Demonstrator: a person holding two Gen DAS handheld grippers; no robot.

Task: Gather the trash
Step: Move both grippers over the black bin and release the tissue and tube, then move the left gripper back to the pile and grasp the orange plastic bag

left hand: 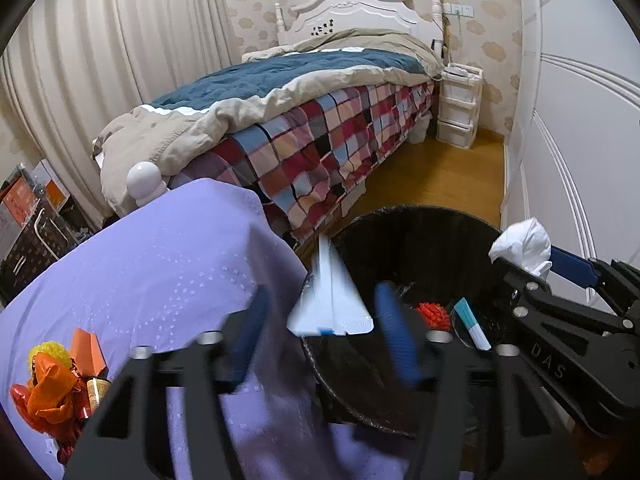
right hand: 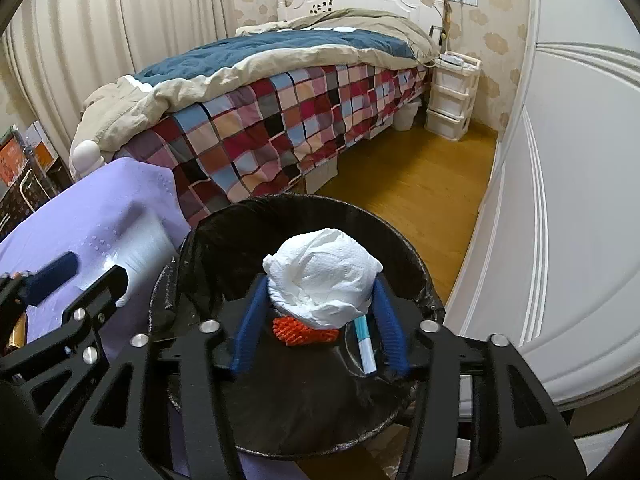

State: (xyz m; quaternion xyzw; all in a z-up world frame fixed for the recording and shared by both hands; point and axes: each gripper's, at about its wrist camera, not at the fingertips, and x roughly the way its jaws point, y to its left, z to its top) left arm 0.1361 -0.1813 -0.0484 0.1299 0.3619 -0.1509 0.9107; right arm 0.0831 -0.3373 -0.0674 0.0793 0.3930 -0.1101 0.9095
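A black-lined trash bin [right hand: 404,240] stands beside a table with a purple cloth [left hand: 132,264]. Inside lie an orange spiky ball [right hand: 304,330] and a white-and-teal tube [right hand: 366,346]. My right gripper [right hand: 320,284] is shut on a crumpled white tissue [right hand: 324,276] and holds it over the bin; it also shows in the left wrist view [left hand: 522,246]. My left gripper [left hand: 320,316] is open over the bin's left rim [left hand: 320,376]. A white plastic wrapper [left hand: 330,304] is blurred between its fingers, and I cannot tell whether they touch it.
Orange and yellow wrappers and a small bottle [left hand: 60,384] lie on the purple cloth at lower left. A bed with a checked quilt [left hand: 320,136] is behind. White drawers [left hand: 458,104], a wood floor [right hand: 420,188] and a white wardrobe [right hand: 580,200] are to the right.
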